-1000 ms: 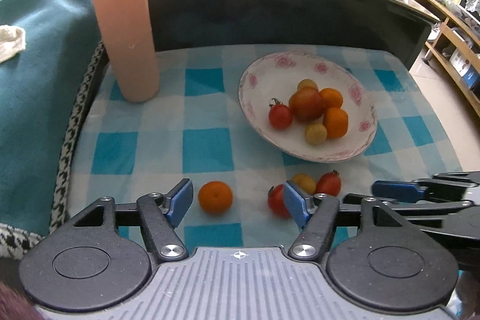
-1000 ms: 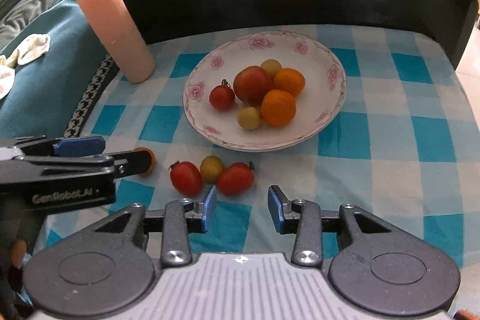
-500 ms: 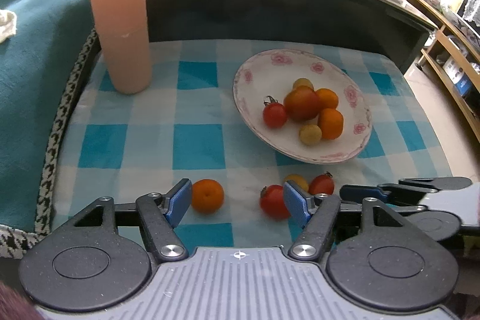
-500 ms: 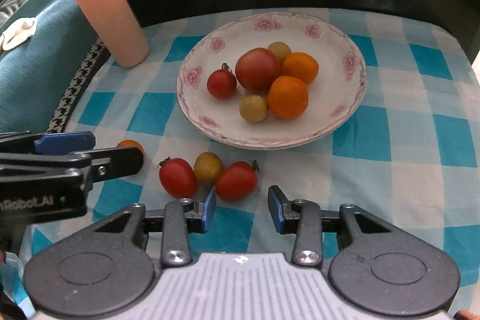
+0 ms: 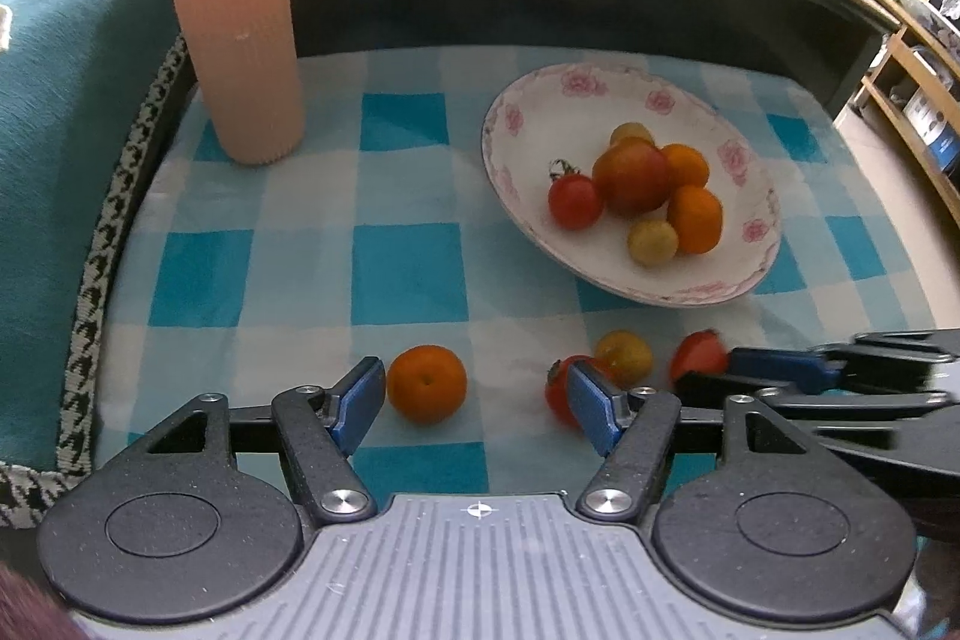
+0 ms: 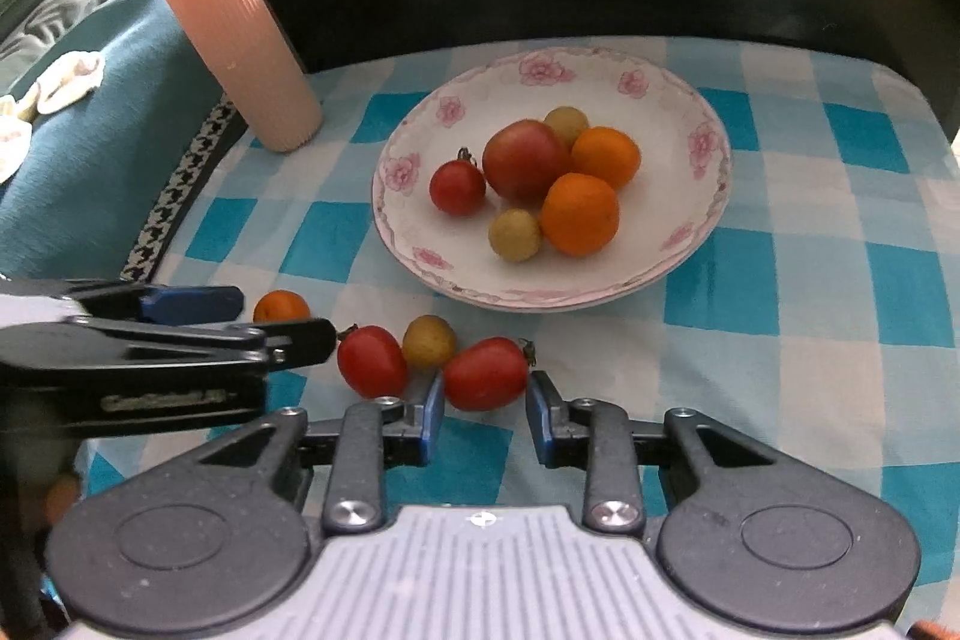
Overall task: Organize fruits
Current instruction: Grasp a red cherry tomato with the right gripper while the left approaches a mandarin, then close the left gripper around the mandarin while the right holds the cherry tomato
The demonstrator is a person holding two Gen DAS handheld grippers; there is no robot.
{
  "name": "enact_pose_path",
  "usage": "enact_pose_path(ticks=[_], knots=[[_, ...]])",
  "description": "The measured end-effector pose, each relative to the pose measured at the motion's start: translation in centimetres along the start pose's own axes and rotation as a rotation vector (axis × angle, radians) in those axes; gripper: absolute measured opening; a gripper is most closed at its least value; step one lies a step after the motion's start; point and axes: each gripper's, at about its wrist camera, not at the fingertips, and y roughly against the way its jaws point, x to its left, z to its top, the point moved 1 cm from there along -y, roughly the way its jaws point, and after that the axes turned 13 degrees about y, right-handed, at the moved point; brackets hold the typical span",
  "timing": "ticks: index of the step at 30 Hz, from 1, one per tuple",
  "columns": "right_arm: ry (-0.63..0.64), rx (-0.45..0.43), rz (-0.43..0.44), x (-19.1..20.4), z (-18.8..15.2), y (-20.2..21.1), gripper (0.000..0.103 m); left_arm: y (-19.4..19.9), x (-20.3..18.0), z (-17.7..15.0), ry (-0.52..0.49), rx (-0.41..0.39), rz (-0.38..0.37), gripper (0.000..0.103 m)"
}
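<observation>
Now both grippers line up pickups: left gripper (image 5: 474,403), jaws apart, around the small round orange citrus (image 5: 426,383); right gripper (image 6: 485,409), jaws apart, nears the oval red tomato (image 6: 486,373). Next: close, carry to the far floral white plate (image 6: 414,172).

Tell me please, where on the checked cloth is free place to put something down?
Free: the checked cloth between the pink ribbed cup and the plate, and the cloth right of the plate. Crowded: the near edge, where the orange, two red tomatoes and a yellow one lie by both open grippers.
</observation>
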Motion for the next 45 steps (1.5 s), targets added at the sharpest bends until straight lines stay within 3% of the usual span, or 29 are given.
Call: enact_pose_path(ticks=[4,11,25,29,32,45], knots=[[0.004,0.008,0.002,-0.2,-0.5,0.3,0.045,-0.6,0.1,0.2,0.002,-0.005,0.003,0.073],[0.004,0.029,0.003,-0.3,-0.8,0.1,0.044,-0.8,0.4,0.5,0.016,-0.007,0.019,0.062],[0.011,0.031,0.002,-0.2,-0.7,0.1,0.044,-2.2,1.1,0.4,0.034,0.021,0.059,0.058],[0.015,0.041,0.005,-0.2,-1.0,-0.1,0.044,-2.4,0.5,0.3,0.006,0.004,0.068,0.051],[0.025,0.040,0.004,-0.2,-1.0,-0.1,0.044,-2.2,0.4,0.4,-0.006,-0.007,0.064,0.040],[0.039,0.027,0.014,-0.4,-1.2,0.9,0.040,-0.5,0.1,-0.2,-0.028,-0.007,0.029,0.040]])
